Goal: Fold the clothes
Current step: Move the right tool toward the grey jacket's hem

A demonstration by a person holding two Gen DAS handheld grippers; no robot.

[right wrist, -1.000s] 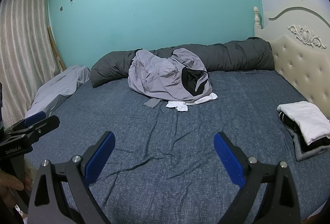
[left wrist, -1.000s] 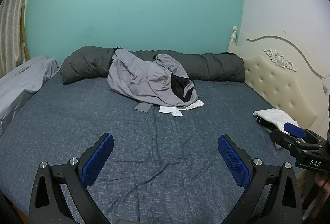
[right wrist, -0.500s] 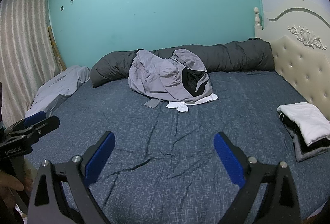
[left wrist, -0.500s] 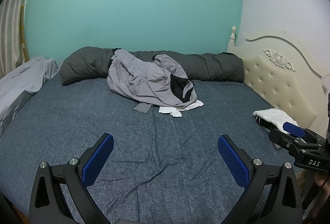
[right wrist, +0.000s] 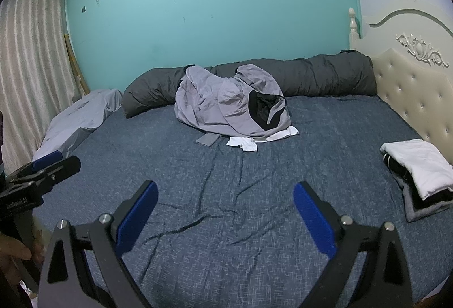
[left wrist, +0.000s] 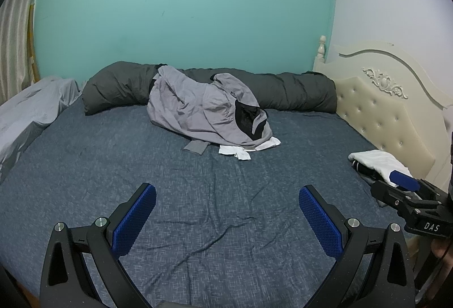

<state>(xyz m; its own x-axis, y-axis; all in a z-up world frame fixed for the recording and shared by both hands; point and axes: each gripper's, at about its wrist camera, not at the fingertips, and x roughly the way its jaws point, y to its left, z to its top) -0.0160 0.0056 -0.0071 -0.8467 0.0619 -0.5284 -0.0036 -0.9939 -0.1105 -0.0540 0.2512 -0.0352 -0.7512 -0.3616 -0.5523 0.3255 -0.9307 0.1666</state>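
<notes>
A crumpled pile of clothes (left wrist: 203, 112) (right wrist: 226, 106), mostly a light grey garment with a black lining, lies far across the blue bed. A white piece (left wrist: 240, 150) (right wrist: 246, 143) and a small grey piece (left wrist: 195, 148) (right wrist: 208, 138) stick out at its near edge. A stack of folded clothes (left wrist: 376, 163) (right wrist: 419, 172), white on top, rests at the right near the headboard. My left gripper (left wrist: 226, 220) is open over bare sheet, well short of the pile. My right gripper (right wrist: 225, 218) is open too, empty, beside the left one.
A rolled dark grey duvet (left wrist: 283, 89) (right wrist: 325, 75) runs along the teal wall behind the pile. A light grey pillow (left wrist: 31, 112) (right wrist: 76, 121) lies at the left. The cream tufted headboard (left wrist: 382, 115) (right wrist: 416, 92) bounds the right side. Curtains (right wrist: 31, 75) hang at the left.
Both views have shifted very slightly; the grippers stay open and nothing on the bed has moved.
</notes>
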